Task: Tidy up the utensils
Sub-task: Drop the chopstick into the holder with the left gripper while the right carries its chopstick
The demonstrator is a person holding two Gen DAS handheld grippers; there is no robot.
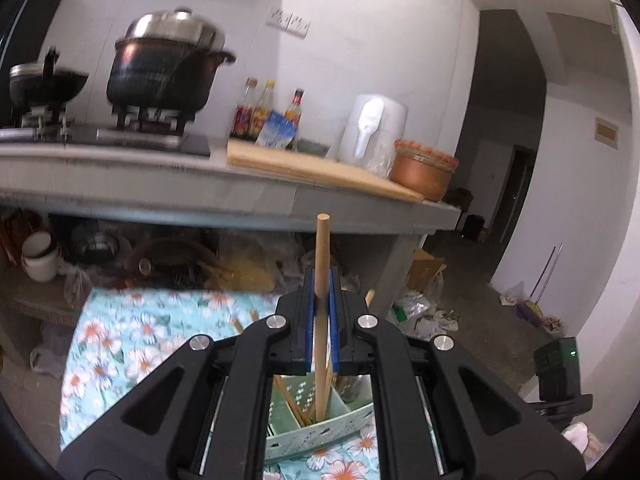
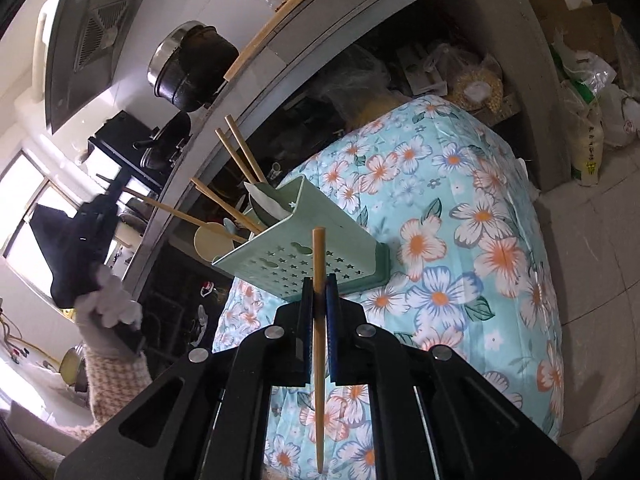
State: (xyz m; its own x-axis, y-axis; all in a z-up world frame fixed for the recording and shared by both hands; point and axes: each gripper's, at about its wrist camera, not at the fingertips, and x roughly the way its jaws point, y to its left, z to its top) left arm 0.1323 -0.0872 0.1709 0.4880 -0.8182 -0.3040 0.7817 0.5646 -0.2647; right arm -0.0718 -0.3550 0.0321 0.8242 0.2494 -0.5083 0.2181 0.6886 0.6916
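Note:
My left gripper is shut on a wooden chopstick that stands upright, its lower end inside the green perforated utensil holder below. My right gripper is shut on another wooden chopstick, held just in front of the same green holder. In the right wrist view the holder contains several chopsticks, a pale spatula and a spoon. The left gripper shows at the left, beside the holder, in a gloved hand.
The holder stands on a table with a floral cloth. Behind is a kitchen counter with pots, bottles, a cutting board and a bowl. Bags and clutter lie under the counter and on the floor.

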